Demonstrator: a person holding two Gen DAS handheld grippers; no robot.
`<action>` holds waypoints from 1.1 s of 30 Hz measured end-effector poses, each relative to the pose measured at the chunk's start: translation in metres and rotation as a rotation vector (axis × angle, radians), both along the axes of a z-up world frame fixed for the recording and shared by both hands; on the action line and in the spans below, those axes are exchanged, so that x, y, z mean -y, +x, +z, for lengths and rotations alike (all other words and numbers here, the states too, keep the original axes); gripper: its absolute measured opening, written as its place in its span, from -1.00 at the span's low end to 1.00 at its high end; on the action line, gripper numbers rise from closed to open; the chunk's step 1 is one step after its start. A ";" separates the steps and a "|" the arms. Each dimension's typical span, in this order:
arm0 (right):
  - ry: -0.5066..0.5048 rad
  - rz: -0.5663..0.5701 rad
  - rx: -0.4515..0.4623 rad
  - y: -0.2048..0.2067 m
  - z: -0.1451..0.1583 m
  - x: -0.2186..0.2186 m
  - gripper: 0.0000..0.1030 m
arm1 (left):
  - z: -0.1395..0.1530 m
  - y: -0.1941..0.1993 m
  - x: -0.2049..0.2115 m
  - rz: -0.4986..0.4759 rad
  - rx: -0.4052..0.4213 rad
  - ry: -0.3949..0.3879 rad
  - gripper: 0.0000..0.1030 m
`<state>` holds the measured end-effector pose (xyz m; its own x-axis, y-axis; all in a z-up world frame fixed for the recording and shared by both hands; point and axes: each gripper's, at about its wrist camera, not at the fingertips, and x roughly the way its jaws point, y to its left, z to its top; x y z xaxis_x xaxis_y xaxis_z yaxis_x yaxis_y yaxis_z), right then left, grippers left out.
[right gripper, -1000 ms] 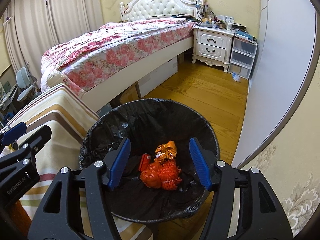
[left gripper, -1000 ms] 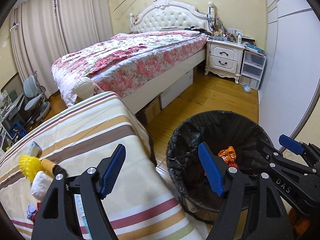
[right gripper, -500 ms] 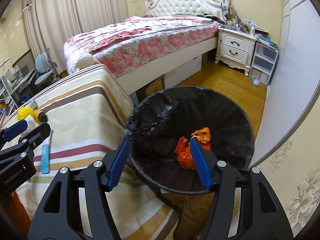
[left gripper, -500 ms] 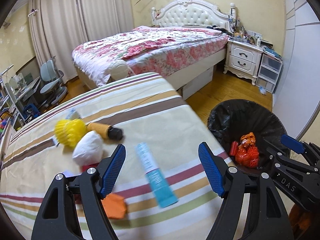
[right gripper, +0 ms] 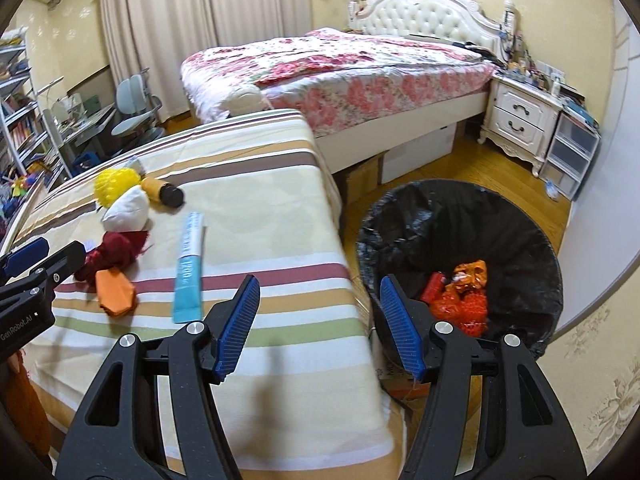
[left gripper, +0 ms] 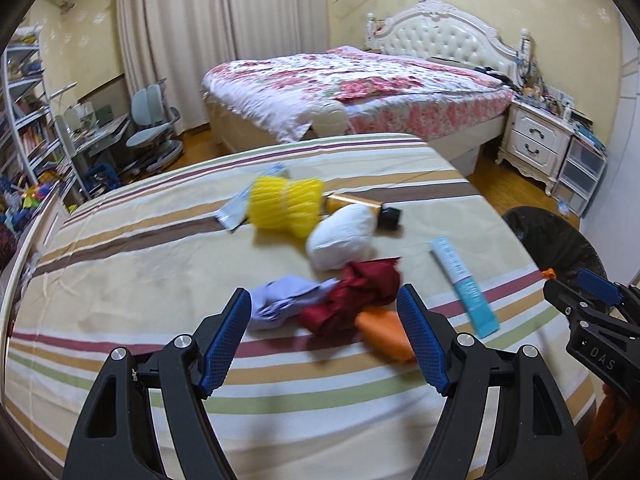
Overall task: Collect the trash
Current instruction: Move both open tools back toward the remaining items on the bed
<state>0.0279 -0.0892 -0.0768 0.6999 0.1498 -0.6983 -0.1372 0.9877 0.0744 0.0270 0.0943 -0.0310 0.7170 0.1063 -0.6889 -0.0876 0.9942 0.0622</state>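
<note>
On the striped table point(left gripper: 120, 264) lie a dark red crumpled cloth point(left gripper: 356, 296), an orange piece point(left gripper: 384, 332), a lilac paper point(left gripper: 280, 304), a white wad point(left gripper: 344, 236), a yellow foam net point(left gripper: 286, 210), an amber bottle point(left gripper: 360, 204) and a blue-white tube point(left gripper: 464, 288). My left gripper point(left gripper: 324, 340) is open and empty, just short of the red cloth. My right gripper point(right gripper: 318, 326) is open and empty, over the table's right edge beside the black-lined trash bin point(right gripper: 520, 232), which holds orange-red trash point(right gripper: 460, 292). The tube point(right gripper: 189, 268) also shows in the right wrist view.
A flowered bed point(left gripper: 360, 92) stands behind the table, with a white nightstand point(left gripper: 536, 140) and plastic drawers point(left gripper: 580, 172) to its right. A desk chair point(left gripper: 148, 128) and shelves point(left gripper: 24, 112) are at the left. Wooden floor point(right gripper: 480, 168) lies between bed and bin.
Both grippers swung left, away from the bin and toward the table. The pile of trash came into the left wrist view's centre; the bin slid to the right.
</note>
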 end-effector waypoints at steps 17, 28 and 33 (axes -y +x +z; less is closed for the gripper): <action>-0.063 0.144 -0.034 0.018 -0.003 -0.068 0.19 | -0.013 -0.004 -0.033 0.065 -0.029 -0.030 0.42; -0.069 0.161 -0.035 0.015 -0.003 -0.078 0.19 | -0.016 -0.006 -0.032 0.063 -0.046 -0.039 0.42; -0.065 0.139 -0.027 0.013 0.000 -0.066 0.19 | -0.014 -0.007 -0.018 0.040 -0.047 -0.036 0.42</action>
